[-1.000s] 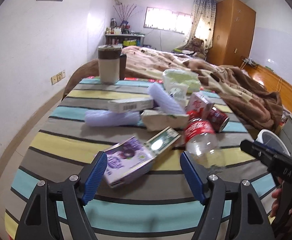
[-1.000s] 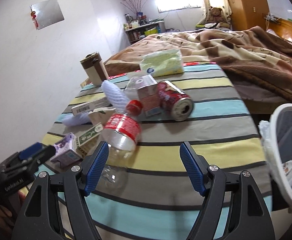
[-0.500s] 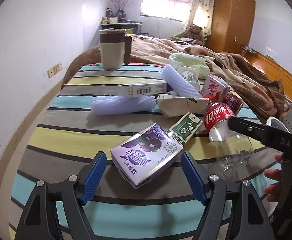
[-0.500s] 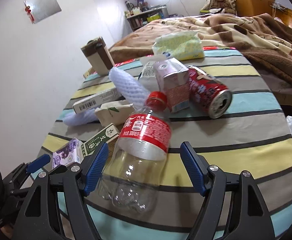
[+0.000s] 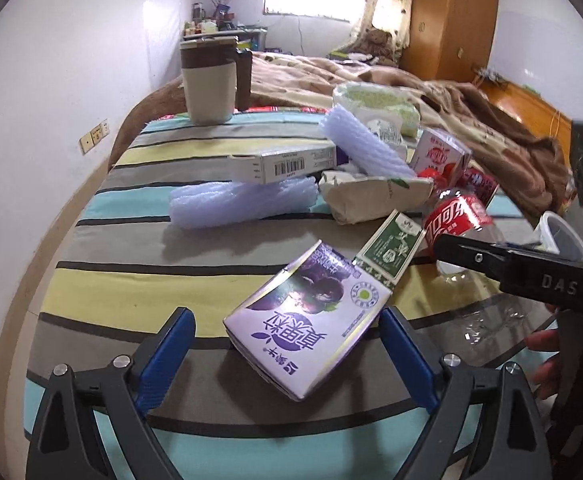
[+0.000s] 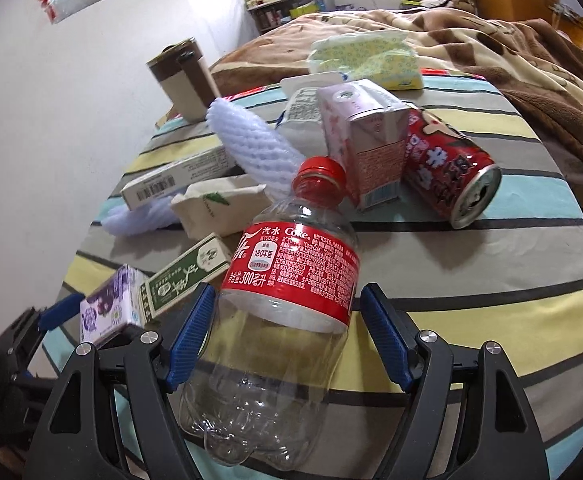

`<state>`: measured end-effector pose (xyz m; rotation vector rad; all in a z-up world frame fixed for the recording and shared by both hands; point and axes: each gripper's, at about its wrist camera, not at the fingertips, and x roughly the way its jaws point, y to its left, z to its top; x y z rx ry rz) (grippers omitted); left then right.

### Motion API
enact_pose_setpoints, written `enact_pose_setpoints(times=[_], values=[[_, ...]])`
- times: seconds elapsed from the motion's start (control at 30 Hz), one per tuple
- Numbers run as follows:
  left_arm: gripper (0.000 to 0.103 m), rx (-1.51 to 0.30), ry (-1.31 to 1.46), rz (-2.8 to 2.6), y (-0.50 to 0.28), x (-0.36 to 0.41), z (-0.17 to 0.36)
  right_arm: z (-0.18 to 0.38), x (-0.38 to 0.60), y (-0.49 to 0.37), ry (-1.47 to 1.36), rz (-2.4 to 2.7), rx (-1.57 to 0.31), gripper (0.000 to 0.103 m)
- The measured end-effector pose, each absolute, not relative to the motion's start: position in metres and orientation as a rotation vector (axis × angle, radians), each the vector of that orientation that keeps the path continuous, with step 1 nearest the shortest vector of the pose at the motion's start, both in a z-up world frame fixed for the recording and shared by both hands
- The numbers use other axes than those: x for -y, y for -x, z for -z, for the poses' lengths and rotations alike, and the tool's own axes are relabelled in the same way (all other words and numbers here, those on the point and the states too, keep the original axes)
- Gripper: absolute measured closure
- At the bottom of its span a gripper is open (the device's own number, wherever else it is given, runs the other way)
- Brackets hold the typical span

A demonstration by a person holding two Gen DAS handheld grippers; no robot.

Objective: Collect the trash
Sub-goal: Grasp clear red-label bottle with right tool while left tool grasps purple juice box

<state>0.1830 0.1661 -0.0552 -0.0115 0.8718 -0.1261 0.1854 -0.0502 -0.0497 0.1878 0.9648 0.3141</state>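
We hold our left tool (image 5: 287,356) low over the striped desk (image 5: 139,292), its blue fingers (image 5: 167,354) spread apart on either side of a purple drink carton (image 5: 311,320). The carton lies flat and tilted between them; its right corner sits just beside the right finger, and we cannot tell whether they touch, while the left finger stands clear of it.

Our right tool (image 6: 283,344) is also spread wide, straddling an empty cola bottle (image 6: 283,300) that lies on its side with its red cap (image 6: 321,170) pointing away from us. The blue pads (image 6: 383,344) sit close to the bottle's red label on both sides, not yet pressing it as far as we can see.

Beyond the bottle the rest of the trash is piled together: a green-and-white box (image 6: 189,272) just beside the purple carton, a beige paper packet (image 6: 221,208), a white foam net sleeve (image 6: 259,148) leaning over it, a pink drink carton (image 6: 365,144) and a red can (image 6: 447,168) lying on its side, mouth toward us. A long flat box with a barcode (image 5: 283,162) rests on a second foam sleeve (image 5: 243,204). At the far edge stand a brown-and-cream mug (image 5: 211,80) and a pack of tissues (image 6: 367,60). To the right, a white bin (image 5: 563,236) shows behind our right tool.
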Motion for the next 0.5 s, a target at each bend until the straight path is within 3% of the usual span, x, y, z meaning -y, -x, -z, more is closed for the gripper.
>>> enact_pose_setpoints(times=[0.5], values=[[0.010,-0.937,0.030,0.211,-0.190,-0.150,0.063,0.048,0.075,-0.170,-0.037,-0.240,-0.972,0.027]])
